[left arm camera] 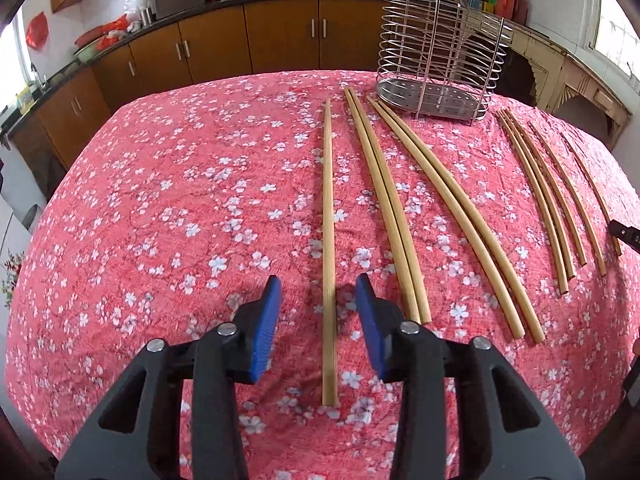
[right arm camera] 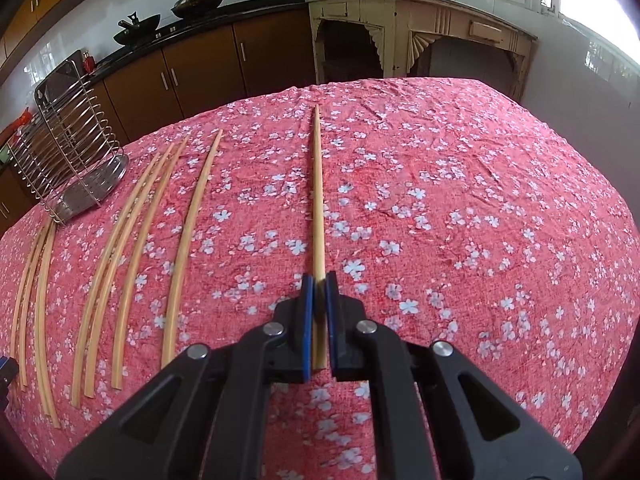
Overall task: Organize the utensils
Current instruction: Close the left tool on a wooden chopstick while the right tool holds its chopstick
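Note:
In the left wrist view a single wooden chopstick (left arm camera: pixel 328 200) lies lengthwise on the red floral cloth. My left gripper (left arm camera: pixel 318 284) straddles its near part, open, with its blue pads (left arm camera: pixel 264 328) standing clear of the wood on both sides. In the right wrist view my right gripper (right arm camera: pixel 319 280) is shut on another chopstick (right arm camera: pixel 318 200) near its thick end, and the thin end points away over the cloth. A wire utensil holder (left arm camera: pixel 440 60) stands upright and empty at the far side of the table, also seen as the holder (right arm camera: pixel 68 136) at far left.
Two pairs of chopsticks (left arm camera: pixel 384 208) (left arm camera: pixel 452 208) lie right of the left gripper, and several more (left arm camera: pixel 548 200) lie farther right. The same rows (right arm camera: pixel 120 260) lie left of the right gripper. Brown cabinets (left arm camera: pixel 208 48) and a pale sideboard (right arm camera: pixel 420 32) stand beyond the table.

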`<act>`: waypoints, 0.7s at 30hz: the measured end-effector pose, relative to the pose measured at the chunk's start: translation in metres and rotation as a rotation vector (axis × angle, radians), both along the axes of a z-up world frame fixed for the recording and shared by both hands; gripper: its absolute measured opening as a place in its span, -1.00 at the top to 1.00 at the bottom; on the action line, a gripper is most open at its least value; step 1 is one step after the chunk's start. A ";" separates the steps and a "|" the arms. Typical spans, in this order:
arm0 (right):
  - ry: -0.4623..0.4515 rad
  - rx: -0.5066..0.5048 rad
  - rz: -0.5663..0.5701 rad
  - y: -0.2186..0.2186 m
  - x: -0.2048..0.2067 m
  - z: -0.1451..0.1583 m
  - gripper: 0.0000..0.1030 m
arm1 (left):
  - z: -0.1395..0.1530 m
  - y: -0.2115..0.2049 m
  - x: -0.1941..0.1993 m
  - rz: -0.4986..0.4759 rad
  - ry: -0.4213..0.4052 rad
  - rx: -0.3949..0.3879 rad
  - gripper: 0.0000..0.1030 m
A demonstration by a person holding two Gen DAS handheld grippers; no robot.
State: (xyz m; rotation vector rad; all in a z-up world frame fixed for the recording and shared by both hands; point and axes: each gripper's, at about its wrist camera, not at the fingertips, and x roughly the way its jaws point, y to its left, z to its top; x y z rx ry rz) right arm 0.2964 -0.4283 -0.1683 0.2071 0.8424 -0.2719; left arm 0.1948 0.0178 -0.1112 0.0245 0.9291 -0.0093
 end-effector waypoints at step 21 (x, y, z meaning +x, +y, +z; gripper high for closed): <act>-0.001 0.007 0.006 -0.004 -0.003 -0.002 0.85 | 0.003 0.023 0.019 0.002 -0.004 0.024 0.82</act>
